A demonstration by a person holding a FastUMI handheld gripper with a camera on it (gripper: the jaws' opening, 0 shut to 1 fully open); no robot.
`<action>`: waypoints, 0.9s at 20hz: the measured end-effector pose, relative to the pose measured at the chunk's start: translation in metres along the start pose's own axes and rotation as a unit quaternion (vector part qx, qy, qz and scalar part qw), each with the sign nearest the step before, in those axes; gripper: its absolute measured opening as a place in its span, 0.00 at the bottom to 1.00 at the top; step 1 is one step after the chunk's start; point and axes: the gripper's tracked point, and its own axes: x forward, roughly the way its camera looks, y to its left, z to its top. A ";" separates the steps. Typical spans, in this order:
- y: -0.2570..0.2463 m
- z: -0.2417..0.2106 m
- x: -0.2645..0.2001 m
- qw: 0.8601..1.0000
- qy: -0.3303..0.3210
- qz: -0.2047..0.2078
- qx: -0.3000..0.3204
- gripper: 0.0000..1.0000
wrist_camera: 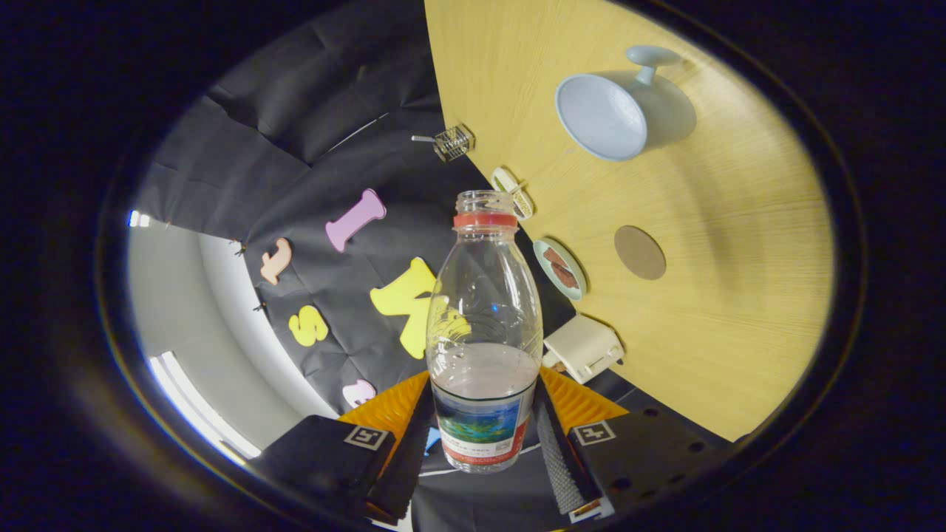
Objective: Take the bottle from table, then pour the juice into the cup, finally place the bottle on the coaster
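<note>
Two fingers (550,436) pinch the bottle (484,332) at its labelled base, so it stands between them, lifted and tilted, uncapped, partly full. Taking looks done; pouring and placing remain. Beyond it on the worktop (739,295) lie the coaster (640,253), then farther off the cup (602,117).

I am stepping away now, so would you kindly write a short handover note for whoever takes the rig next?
Gripper: shut on the bottle, uncapped, partly filled, lifted off the table and tilted.
Cup: on the table beyond the fingers, looks empty.
Coaster: bare, on the table nearer than the cup.
Done: bottle picked up.
Left: pour into the cup, then set the bottle on the coaster.
</note>
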 end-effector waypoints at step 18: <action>0.013 0.011 0.001 1.000 -0.013 0.007 0.021 0.76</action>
